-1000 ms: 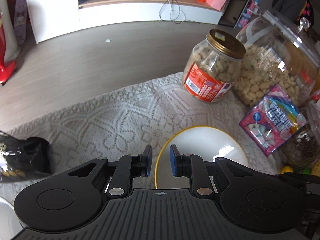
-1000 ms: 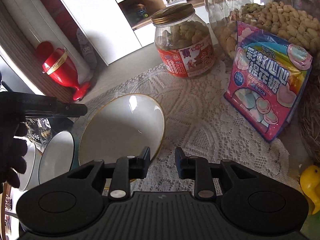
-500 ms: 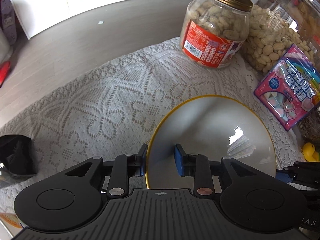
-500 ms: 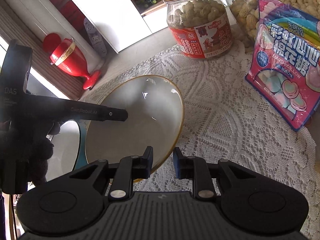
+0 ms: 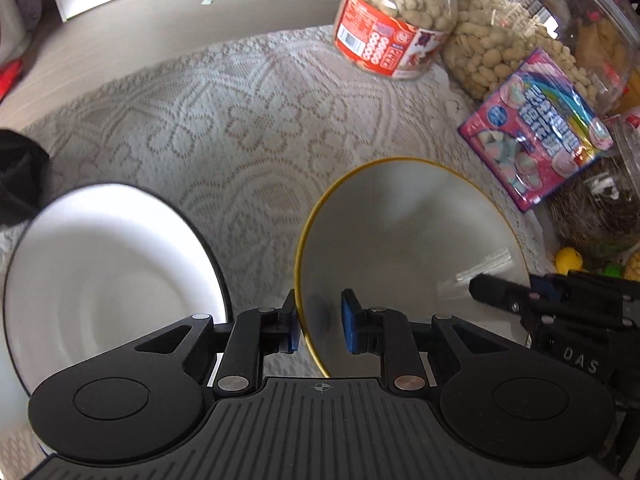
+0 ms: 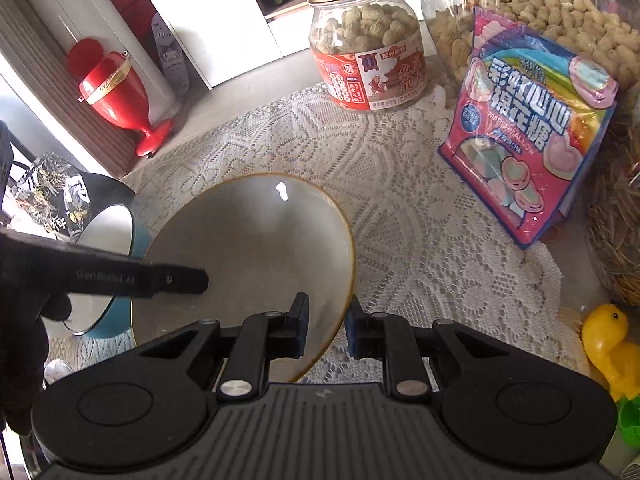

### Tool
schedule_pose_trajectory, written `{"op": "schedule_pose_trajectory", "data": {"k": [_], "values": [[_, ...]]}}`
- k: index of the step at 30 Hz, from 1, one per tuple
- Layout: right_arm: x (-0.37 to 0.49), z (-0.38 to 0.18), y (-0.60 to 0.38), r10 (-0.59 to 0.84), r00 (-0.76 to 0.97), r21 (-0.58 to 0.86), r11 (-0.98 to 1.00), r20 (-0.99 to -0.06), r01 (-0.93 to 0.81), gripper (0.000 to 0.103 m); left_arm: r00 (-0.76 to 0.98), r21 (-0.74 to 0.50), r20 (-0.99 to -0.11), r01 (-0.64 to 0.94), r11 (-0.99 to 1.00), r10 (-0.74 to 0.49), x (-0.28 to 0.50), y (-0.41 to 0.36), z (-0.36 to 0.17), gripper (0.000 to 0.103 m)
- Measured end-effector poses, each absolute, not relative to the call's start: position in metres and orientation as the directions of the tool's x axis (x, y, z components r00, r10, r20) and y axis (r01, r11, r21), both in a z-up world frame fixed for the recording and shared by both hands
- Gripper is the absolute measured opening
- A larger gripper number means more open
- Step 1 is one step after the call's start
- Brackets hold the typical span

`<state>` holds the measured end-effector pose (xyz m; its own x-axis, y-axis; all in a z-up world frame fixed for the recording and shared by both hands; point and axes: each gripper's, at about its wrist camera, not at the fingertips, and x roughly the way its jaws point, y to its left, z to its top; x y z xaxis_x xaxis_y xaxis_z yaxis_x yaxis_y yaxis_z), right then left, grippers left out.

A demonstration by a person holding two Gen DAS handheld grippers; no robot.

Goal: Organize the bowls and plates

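1. At the far left, a black bag (image 5: 16, 176) lies on the lace cloth (image 5: 248, 128) that covers the table.
2. Just right of it sits a white dish (image 5: 100, 280) with a dark rim. From the right wrist view its outside is blue, and it stands close beside the bowl; whether the two touch I cannot tell.
3. The left tool (image 5: 320, 328) straddles the near-left rim of the bowl (image 5: 408, 248), which is grey inside with a yellow edge. One pad lies against the outside of the rim and the other is inside the bowl. Its jaws have just been closing and stand narrow; whether both pads press on the wall I cannot tell.
4. The bowl is in the middle of the cloth, tilted, between the white dish and the marshmallow bag (image 6: 528, 144).
5. The right tool (image 6: 326, 320) has the bowl's near-right rim between its pads, one inside and one outside. Its jaws have just been closing and now stand narrow, clamped on the rim.
6. Behind the bowl stands a peanut jar (image 6: 364, 44) with a gold lid, upright on the cloth.
7. To its right is a large clear jar (image 5: 540, 28) of peanuts, with the marshmallow bag leaning in front of it.
8. At the far right edge is a yellow toy duck (image 6: 608, 340).
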<state>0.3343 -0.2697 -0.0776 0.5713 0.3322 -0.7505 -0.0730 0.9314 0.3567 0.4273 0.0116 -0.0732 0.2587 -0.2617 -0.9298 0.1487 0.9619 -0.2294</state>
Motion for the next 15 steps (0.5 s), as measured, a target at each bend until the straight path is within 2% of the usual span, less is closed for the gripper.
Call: {"op": "schedule_pose_trajectory", "data": {"k": [3, 8, 15], "values": [[0.312, -0.075, -0.271, 0.326, 0.581, 0.333, 0.938, -0.746, -0.1, 0.019, 0.264, -0.261, -0.92, 0.143, 0.955, -0.291, 0.391, 0.011, -0.073, 0.022], [0.278, -0.076, -0.262, 0.35, 0.592, 0.314, 0.935, -0.726, -0.166, 0.019, 0.333, -0.143, -0.925, 0.148, 0.979, -0.185, 0.336, 0.001, -0.065, 0.025], [0.253, -0.083, -0.252, 0.314, 0.597, 0.286, 0.947, -0.738, -0.145, 0.021, 0.306, -0.192, -0.925, 0.141, 0.971, -0.227, 0.325, 0.007, -0.069, 0.024]]}}
